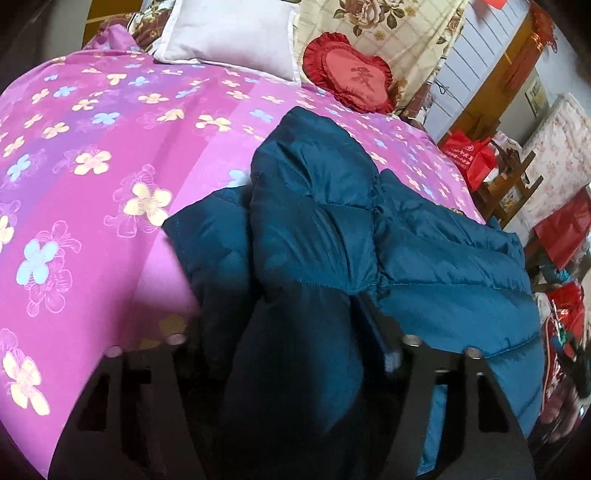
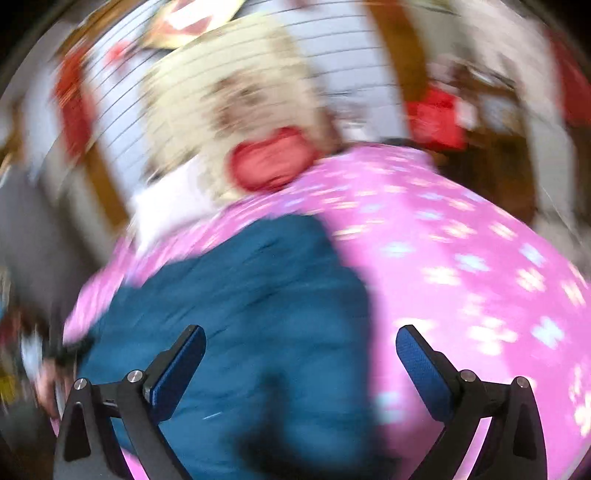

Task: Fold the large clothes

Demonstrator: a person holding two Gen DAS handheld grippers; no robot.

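Observation:
A teal quilted puffer jacket (image 1: 325,221) lies bunched on a pink flowered bed cover (image 1: 92,147). A thick fold of it fills the space between the fingers of my left gripper (image 1: 291,343), which hides the fingertips; only one pad (image 1: 384,332) shows against the cloth. The right wrist view is blurred by motion. There my right gripper (image 2: 301,347) is open, its blue pads (image 2: 177,373) wide apart above the jacket (image 2: 240,295), holding nothing.
A white pillow (image 1: 232,33) and a red heart cushion (image 1: 351,77) lie at the head of the bed. Red bags (image 1: 469,155) and a wooden chair (image 1: 513,184) stand past the bed's right side.

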